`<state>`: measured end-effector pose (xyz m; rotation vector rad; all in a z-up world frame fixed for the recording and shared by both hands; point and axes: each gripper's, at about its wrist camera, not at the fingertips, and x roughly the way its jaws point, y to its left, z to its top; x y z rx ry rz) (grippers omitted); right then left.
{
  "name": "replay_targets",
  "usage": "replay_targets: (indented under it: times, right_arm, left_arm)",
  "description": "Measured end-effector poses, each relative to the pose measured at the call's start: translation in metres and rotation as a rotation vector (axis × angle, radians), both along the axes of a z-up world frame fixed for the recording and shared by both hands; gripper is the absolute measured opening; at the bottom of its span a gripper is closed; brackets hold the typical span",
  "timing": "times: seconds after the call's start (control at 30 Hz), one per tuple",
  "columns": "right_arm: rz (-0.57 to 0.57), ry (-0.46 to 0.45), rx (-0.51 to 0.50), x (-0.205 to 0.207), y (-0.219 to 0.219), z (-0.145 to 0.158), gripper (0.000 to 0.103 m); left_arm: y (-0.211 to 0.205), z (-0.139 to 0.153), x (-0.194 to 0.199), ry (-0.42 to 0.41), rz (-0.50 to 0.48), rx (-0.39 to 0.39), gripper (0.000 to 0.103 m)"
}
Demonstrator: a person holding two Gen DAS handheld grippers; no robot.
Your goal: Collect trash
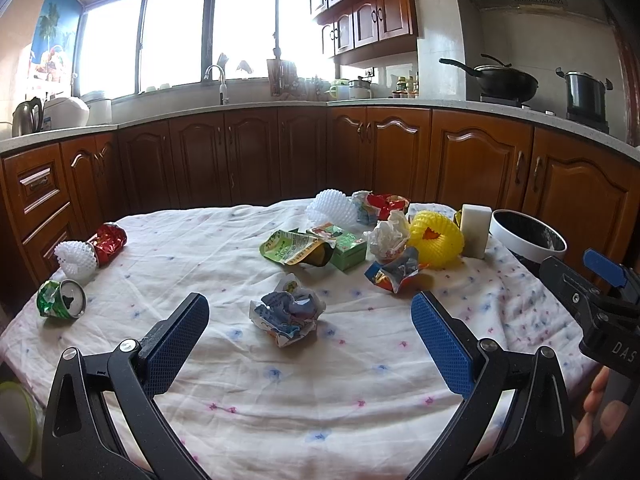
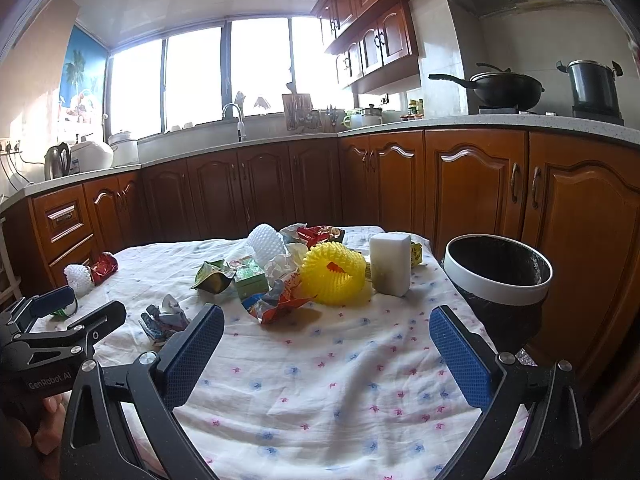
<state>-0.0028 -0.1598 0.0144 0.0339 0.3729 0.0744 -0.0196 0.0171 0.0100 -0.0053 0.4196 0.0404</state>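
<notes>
Two hand-held grippers hover low over the near edge of the table, both with jaws spread wide and nothing between them: the left hand-held gripper lines up on a crumpled blue-and-white wrapper lying alone on the flowered cloth just ahead, while the right hand-held gripper faces bare cloth with the bin off its right side, beside the table's corner. That wrapper looks feather-light and crushable, likely slippery film, so my call is to pinch it across its bunched middle where the folds give bulk. Off to the left sits a dented green can, stiffer, best taken across its body, and beyond it a white foam net touching a red wrapper. Further back comes the main heap: a green pouch, a small green carton, wadded white paper, an orange-and-blue wrapper, a springy yellow foam net, a white block standing upright, and at the far edge another white foam net with red packaging beside it. Nothing collected yet, by the look of it.
</notes>
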Motion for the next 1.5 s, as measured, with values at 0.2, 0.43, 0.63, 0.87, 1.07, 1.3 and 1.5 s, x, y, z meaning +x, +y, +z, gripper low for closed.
replay_targets:
  times: [0.2, 0.43, 0.63, 0.87, 1.07, 1.3, 1.5]
  right_arm:
    - [-0.001, 0.0, -0.001, 0.0, 0.0, -0.001, 0.103]
    - [0.001, 0.021, 0.007, 0.005, -0.001, -0.004, 0.103]
    - [0.034, 0.078, 0.046, 0.02, -0.003, -0.007, 0.103]
    - [0.114, 0.178, 0.151, 0.05, -0.001, -0.013, 0.103]
    - [0.158, 0.277, 0.193, 0.087, 0.014, -0.022, 0.099]
    - [0.148, 0.416, 0.236, 0.136, 0.021, -0.047, 0.079]
    - [0.122, 0.503, 0.271, 0.17, 0.017, -0.066, 0.06]
  left_arm:
    - [0.0, 0.0, 0.0, 0.0, 0.0, 0.0, 0.103]
    - [-0.001, -0.003, 0.003, 0.016, -0.003, -0.004, 0.103]
    - [0.006, -0.009, 0.013, 0.054, -0.004, -0.025, 0.103]
    - [0.03, -0.017, 0.037, 0.142, 0.008, -0.089, 0.103]
    - [0.043, -0.03, 0.067, 0.243, -0.01, -0.124, 0.103]
    - [0.05, -0.043, 0.098, 0.326, -0.026, -0.152, 0.103]
    - [0.048, -0.05, 0.116, 0.369, -0.036, -0.153, 0.093]
